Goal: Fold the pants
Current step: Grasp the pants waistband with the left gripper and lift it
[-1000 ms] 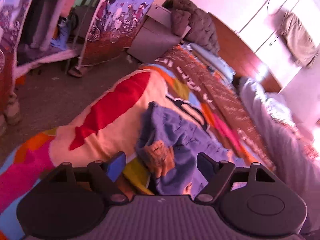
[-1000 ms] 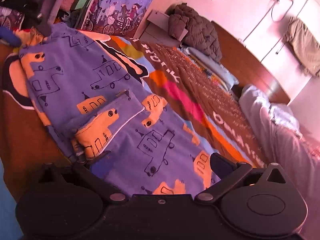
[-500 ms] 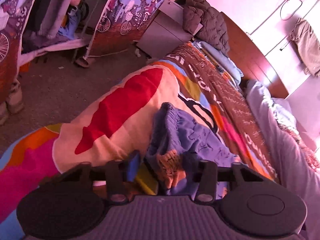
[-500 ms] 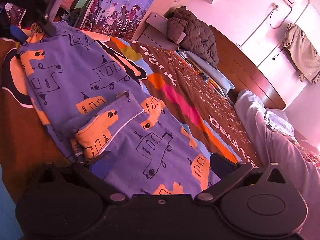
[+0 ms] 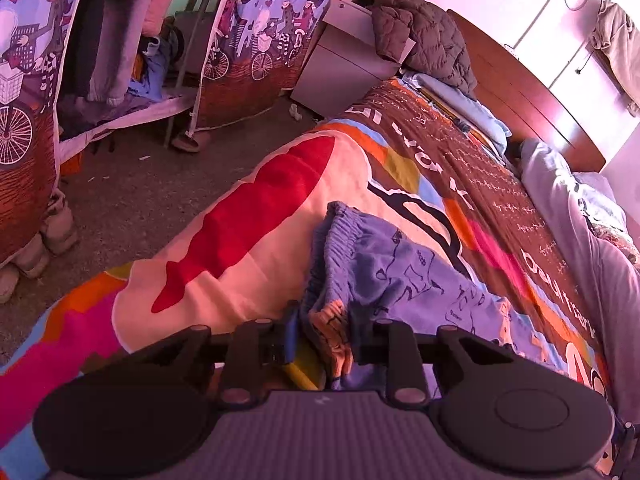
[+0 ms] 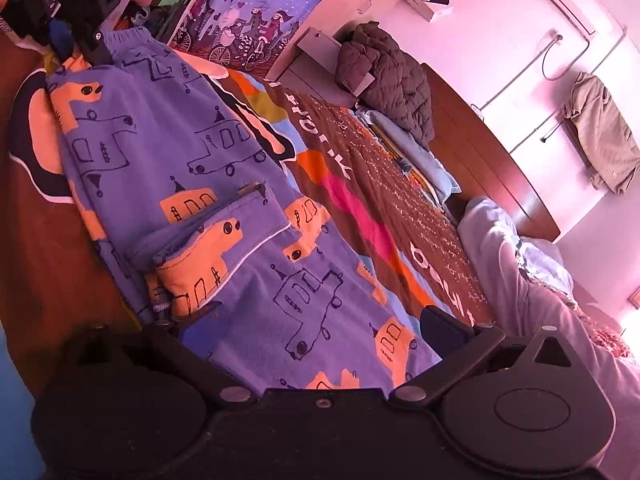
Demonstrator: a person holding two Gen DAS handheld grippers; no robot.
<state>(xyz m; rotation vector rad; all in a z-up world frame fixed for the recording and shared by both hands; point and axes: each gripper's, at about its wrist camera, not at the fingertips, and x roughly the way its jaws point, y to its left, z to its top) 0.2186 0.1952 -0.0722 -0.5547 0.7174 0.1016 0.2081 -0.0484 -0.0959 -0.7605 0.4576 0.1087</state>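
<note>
Blue pants point(image 6: 192, 160) with orange car prints lie lengthwise on the colourful bedspread point(image 5: 260, 208). In the left wrist view my left gripper point(image 5: 324, 340) is shut on the waistband corner of the pants point(image 5: 384, 264), cloth bunched between the fingers. In the right wrist view my right gripper point(image 6: 308, 328) is open and straddles the leg end of the pants, with a folded leg hem point(image 6: 212, 248) just ahead of it. The left gripper point(image 6: 90, 36) also shows at the far waistband.
A dark jacket point(image 6: 384, 76) lies on a nightstand point(image 5: 340, 64) by the wooden headboard point(image 6: 488, 148). A bundled grey quilt point(image 5: 576, 232) lies along the bed's right side. Floor, shoes point(image 5: 52, 232) and a printed curtain point(image 5: 260, 40) are at the left.
My left gripper has closed from open onto the waistband corner and lifted it slightly. The right gripper stays open over the leg end.
</note>
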